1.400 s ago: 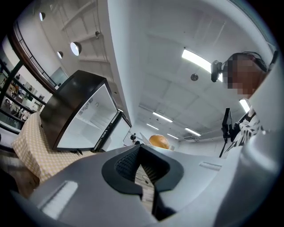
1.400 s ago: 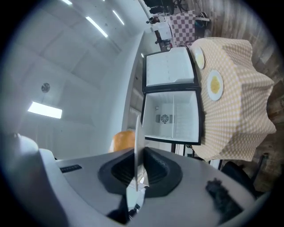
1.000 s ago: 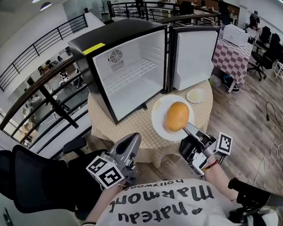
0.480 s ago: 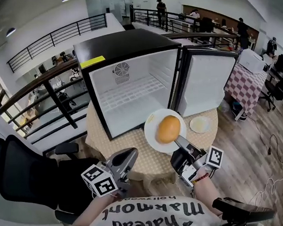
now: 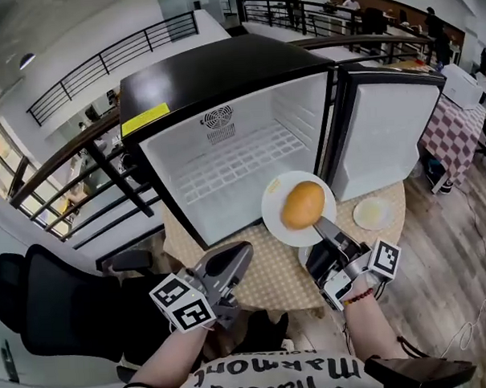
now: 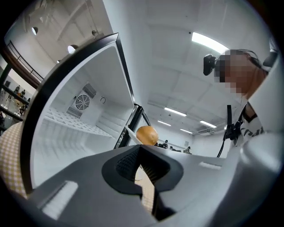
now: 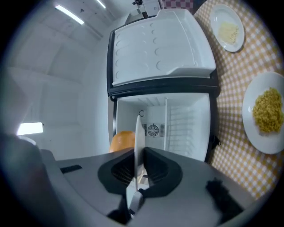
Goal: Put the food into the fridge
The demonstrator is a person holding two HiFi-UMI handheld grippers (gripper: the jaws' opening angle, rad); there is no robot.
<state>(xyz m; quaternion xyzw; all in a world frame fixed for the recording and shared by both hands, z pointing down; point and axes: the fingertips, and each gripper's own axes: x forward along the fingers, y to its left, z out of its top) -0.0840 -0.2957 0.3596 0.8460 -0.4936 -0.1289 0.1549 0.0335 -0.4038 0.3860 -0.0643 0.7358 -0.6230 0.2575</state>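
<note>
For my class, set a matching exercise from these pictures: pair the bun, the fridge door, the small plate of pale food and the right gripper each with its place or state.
Things:
1. bun
2. fridge door
3. small plate
4. right gripper

Places or states:
A. swung open
B. clamped on the rim of the white plate
C. resting on the checked table
D. lying on the held white plate

Pairs: 1-D, 2-A, 3-C, 4-B.
</note>
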